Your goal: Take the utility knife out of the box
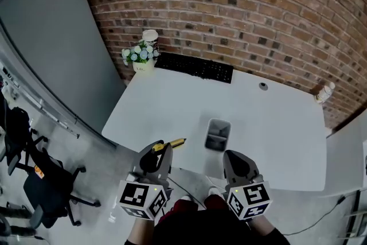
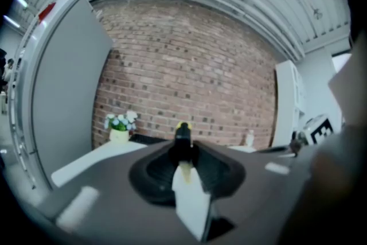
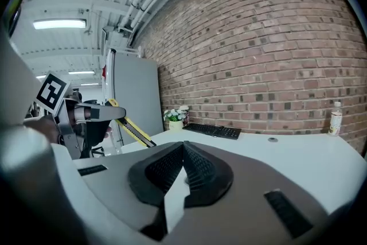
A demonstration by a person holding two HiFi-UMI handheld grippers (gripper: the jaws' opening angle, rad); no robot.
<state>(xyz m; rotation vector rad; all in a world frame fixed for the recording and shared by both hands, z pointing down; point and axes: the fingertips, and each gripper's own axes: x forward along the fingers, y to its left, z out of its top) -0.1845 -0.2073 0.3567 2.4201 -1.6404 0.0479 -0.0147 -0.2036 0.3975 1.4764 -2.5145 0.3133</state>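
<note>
My left tongs (image 1: 163, 152) are clamped on the utility knife (image 1: 171, 144), which is out of the box (image 1: 218, 135) and in the air over the near edge of the white table (image 1: 275, 140), to the left of the box and apart from it. From the head view the knife's yellow and black body lies across the tips of those tongs, with one end poking out towards the box. Looking along my left tongs (image 2: 183, 152), I see the knife (image 2: 183, 133) nearly end-on, pinched between the dark pads, its black end with a touch of yellow standing up above them. My right tongs (image 1: 234, 159) are closed with nothing in them; in their own view the two ribbed pads (image 3: 198, 166) meet at the tip and only the table shows past them. They hang near the table's front edge, just right of the box. The same view catches my left tongs (image 3: 117, 113) off to the side, with the knife (image 3: 131, 129) slanting down out of them. The box is a small grey open container standing upright on the table, nearer the front edge than the back. Farther back, a black keyboard (image 1: 195, 67) lies by the brick wall (image 1: 241, 8), a pot of flowers (image 1: 140, 57) stands at the far left corner, and a bottle (image 1: 324, 93) at the far right corner. A grey panel (image 1: 51, 37) runs along the left side, and a black office chair (image 1: 34, 181) sits on the floor beside it.
</note>
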